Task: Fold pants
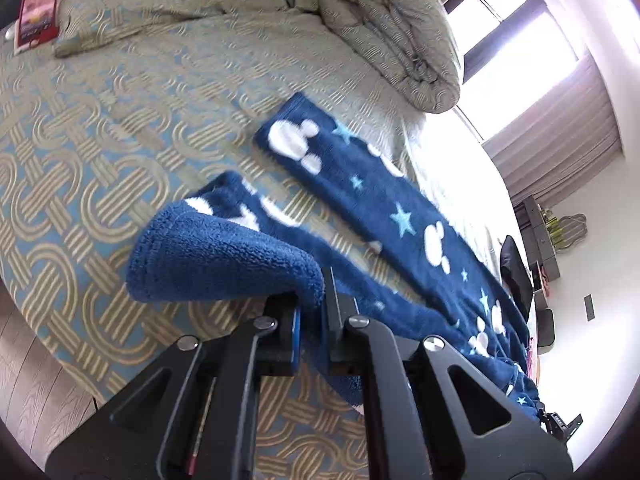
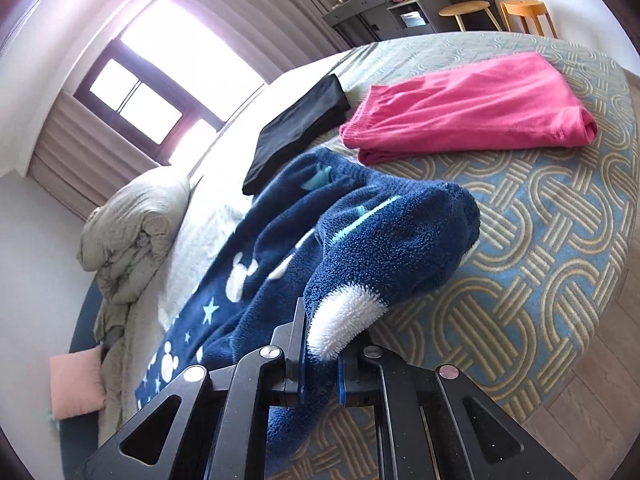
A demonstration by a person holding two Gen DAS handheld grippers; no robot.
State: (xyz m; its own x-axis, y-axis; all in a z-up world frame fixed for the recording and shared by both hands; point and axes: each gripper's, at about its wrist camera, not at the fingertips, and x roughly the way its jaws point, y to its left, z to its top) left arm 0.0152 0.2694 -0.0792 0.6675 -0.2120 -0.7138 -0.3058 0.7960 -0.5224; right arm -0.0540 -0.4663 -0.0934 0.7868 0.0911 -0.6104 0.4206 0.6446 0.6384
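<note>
Left gripper (image 1: 310, 312), bottom centre of the left wrist view: jaws pinching a leg cuff of the blue fleece pants (image 1: 380, 200), cuff flopping over to the left of the fingers. Other leg lying flat, running from frame centre toward lower right across the patterned bedspread (image 1: 100, 140).

Right gripper (image 2: 322, 354), bottom centre of the right wrist view: jaws pinching the waistband end of the same pants, thick fleece bulging up and right past the pads. Rest of the garment trailing toward lower left of that frame, partly lifted off the bed.

Handling read: thick plush fleece, soft, zero stiffness, light but bulky. Draping and sagging between the two grips, so needing tension kept end to end. Pile compressible, grippy rather than slippery; slip risk low, but risk of pinching only one layer and leaving the other behind. Best hold judged at hems: cuff and waistband edges, both layers together.

Step judged: early fold, cuff and waistband ends both in hand. Free leg not yet aligned with the held one.

Also showing: folded pink garment (image 2: 472, 100) upper right of the right view, folded black garment (image 2: 300, 128) left of it, bunched duvet (image 1: 396, 36) at upper right of the left view.
</note>
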